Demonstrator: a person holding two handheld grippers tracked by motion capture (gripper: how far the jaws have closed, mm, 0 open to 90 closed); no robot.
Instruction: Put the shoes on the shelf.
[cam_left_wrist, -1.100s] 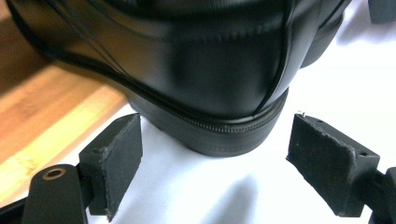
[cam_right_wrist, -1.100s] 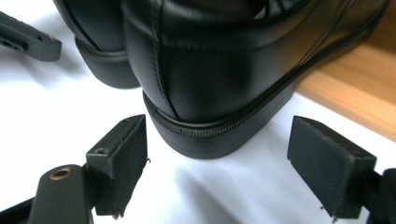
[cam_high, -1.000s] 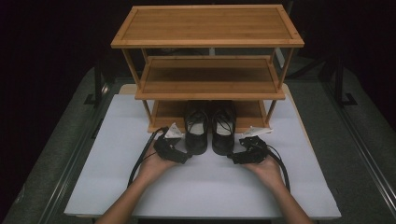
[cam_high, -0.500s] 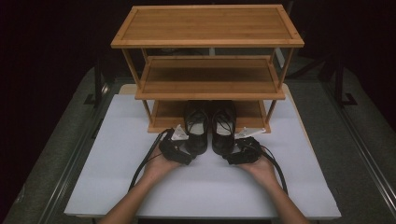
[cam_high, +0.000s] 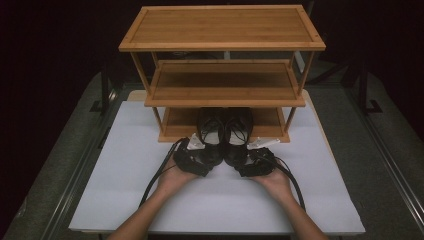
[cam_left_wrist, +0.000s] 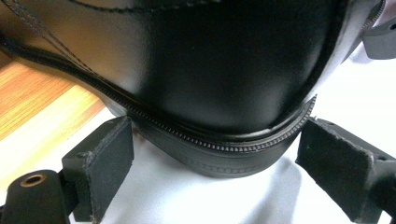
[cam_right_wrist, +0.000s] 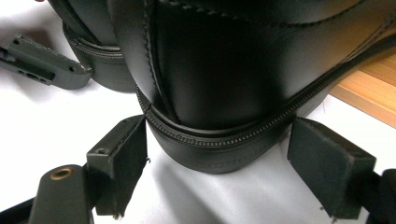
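Since a second ago both hands have slid inward and forward, bringing each gripper up to the heel of its shoe.

The two black shoes stand side by side at the foot of the rack (cam_high: 220, 80), toes tucked under the lowest shelf, heels out on the white counter (cam_high: 125, 165) toward the person. Each shoe's long axis runs straight away from the person, so the heels are the near ends.

The left gripper (cam_high: 192, 159) sits at the heel of the left shoe (cam_high: 210, 137). In the left gripper view its jaws stand wide open on either side of the heel (cam_left_wrist: 224, 93), the left pad (cam_left_wrist: 105, 158) close against the sole edge and the right pad (cam_left_wrist: 334, 163) just clear of it; nothing is clamped.

The right gripper (cam_high: 256, 162) sits likewise at the heel of the right shoe (cam_high: 239, 135). In the right gripper view the heel (cam_right_wrist: 224, 93) lies between the spread jaws, both pads just beside the welt; nothing is gripped.

Each shoe lies dead ahead of its own gripper, heel already between the pads. The next move looks to be a squeeze across the heel, each hand taking the shoe nearest it.
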